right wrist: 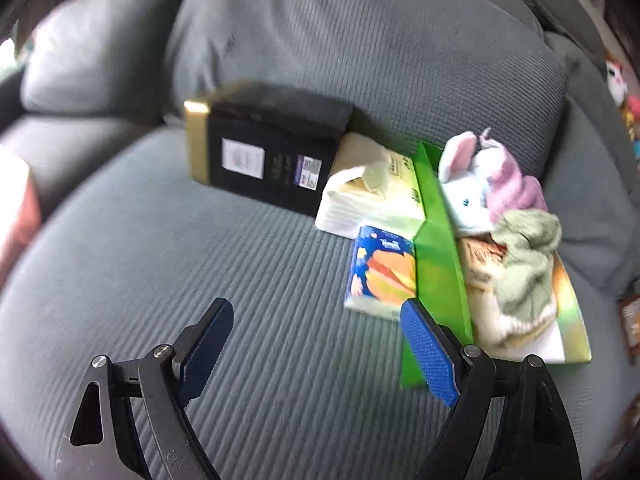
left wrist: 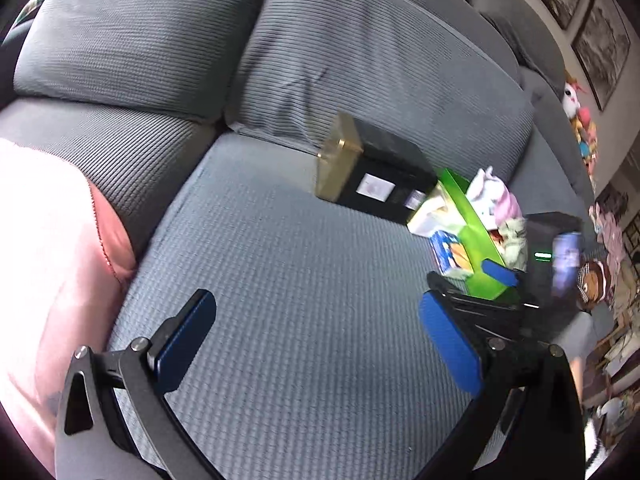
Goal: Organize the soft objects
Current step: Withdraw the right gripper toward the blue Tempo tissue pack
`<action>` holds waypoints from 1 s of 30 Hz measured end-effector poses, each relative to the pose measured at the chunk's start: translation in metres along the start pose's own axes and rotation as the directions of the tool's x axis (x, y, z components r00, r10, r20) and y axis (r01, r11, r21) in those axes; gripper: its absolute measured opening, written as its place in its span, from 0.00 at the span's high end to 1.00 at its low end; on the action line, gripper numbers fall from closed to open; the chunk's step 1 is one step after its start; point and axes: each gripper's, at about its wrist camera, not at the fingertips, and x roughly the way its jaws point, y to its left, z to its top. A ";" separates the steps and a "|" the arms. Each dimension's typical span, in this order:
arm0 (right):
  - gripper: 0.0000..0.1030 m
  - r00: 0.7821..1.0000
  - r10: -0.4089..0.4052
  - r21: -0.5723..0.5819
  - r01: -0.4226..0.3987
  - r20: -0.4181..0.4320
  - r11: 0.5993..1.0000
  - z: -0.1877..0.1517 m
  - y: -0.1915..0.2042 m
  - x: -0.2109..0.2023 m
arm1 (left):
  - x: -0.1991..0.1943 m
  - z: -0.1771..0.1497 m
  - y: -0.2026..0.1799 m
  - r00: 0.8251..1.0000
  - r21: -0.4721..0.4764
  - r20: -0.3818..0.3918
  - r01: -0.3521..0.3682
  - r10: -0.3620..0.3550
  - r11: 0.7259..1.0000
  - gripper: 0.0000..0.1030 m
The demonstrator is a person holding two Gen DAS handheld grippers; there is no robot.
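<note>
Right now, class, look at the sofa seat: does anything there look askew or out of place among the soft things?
Yes. The black and gold box lies tilted against the back cushion. The tissue pack beside it sits crooked with a sheet sticking out. The rabbit toy and green cloth are heaped loosely in the green box.
</note>
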 end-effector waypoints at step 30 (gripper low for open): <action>0.06 0.952 -0.097 0.307 0.189 -0.291 0.933 0.040 -0.049 0.104 | -0.001 0.013 -0.008 1.000 0.025 0.006 0.021 -0.021 0.999 0.01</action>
